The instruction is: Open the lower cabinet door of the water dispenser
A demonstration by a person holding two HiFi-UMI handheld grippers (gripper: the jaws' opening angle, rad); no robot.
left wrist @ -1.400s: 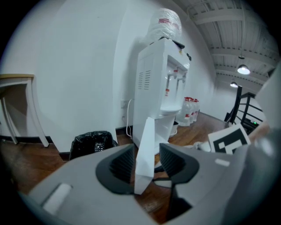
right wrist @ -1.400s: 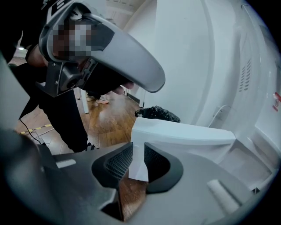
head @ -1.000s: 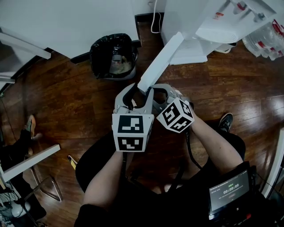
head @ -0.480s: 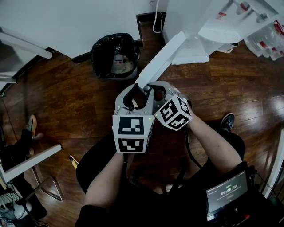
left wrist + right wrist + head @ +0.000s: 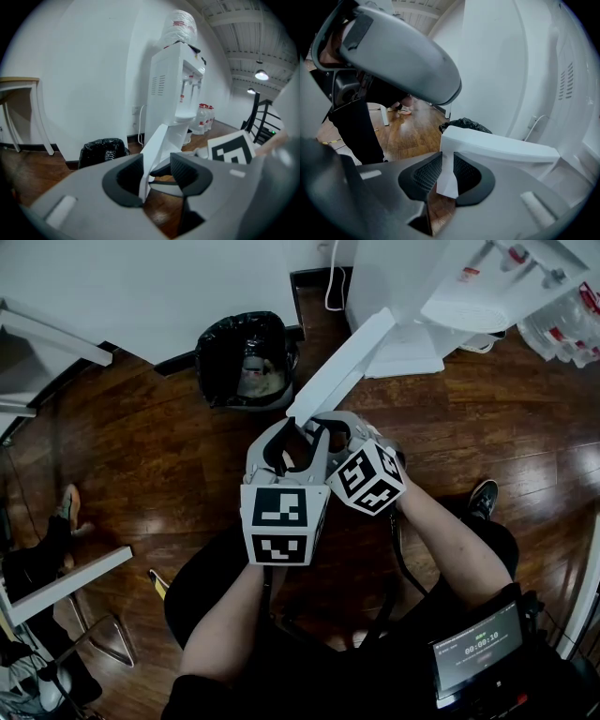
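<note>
Here the door (image 5: 339, 367) stands swung out from the dispenser (image 5: 171, 89), above the floor (image 5: 141, 446). The right hand-held gripper (image 5: 447, 173) pinches the door's free edge. The left hand-held gripper (image 5: 157, 176) is spread, with that edge between its jaws.

The person is wearing black clothing (image 5: 309, 652) that is leaving the forearms uncovered, and a dark shoe with a pale sole (image 5: 479, 498) is showing at the right. The left tongs (image 5: 292, 442) and the right tongs (image 5: 339, 430) are showing light grey curved shells lined with black ribbed pads (image 5: 425, 173). Each is bearing a white cube printed with black square markers — the left cube (image 5: 278, 521) and the right cube (image 5: 368, 477). Black cables (image 5: 398, 554) are trailing from the tongs back towards the body.
</note>
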